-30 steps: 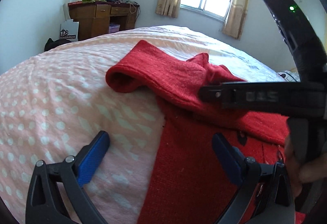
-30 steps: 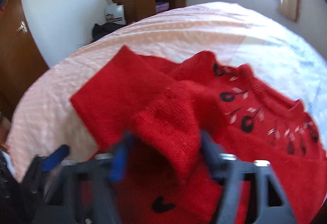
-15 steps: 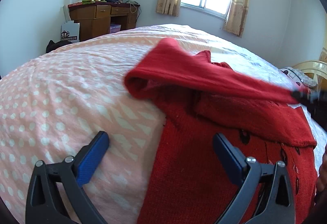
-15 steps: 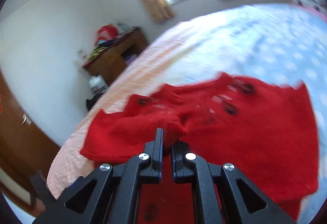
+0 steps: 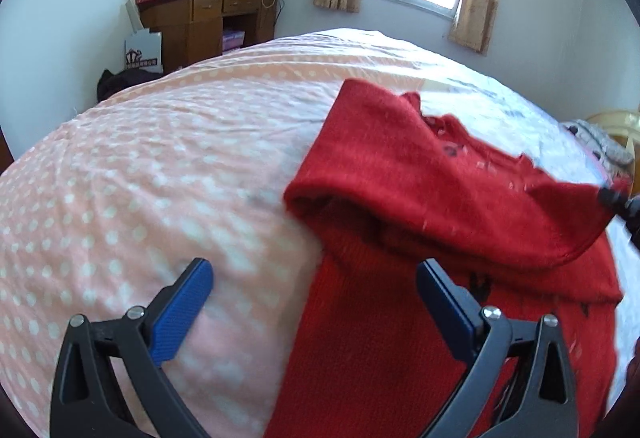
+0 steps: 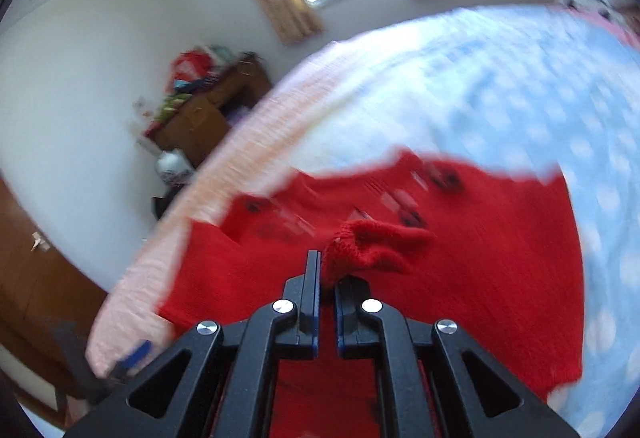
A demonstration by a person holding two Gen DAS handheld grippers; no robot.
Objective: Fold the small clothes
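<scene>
From your left wrist view, your left gripper point(image 5: 314, 302) hangs tilted down over the bed point(image 5: 160, 166) with its blue-padded fingers point(image 5: 184, 312) wide apart and nothing between them: the left pad is over bare pink dotted quilt, the right pad over the red sweater point(image 5: 380, 338), whose near edge runs between the two fingers. Ahead of the right finger a sleeve point(image 5: 420, 174) is drawn taut across the sweater's body toward the right edge, where the dark tip of your right gripper point(image 5: 618, 200) pinches its cuff. Only this view shows the sleeve's full stretch and the wooden desk point(image 5: 204, 22) sharply. From your right wrist view, blurred and rolled, your right gripper point(image 6: 326, 272) is clamped on the sleeve's cuff point(image 6: 368, 246), which bunches just ahead of the fingertips. The sweater's patterned front spreads beyond the fingers, and the blue part of the quilt point(image 6: 540, 98) lies to the right.
</scene>
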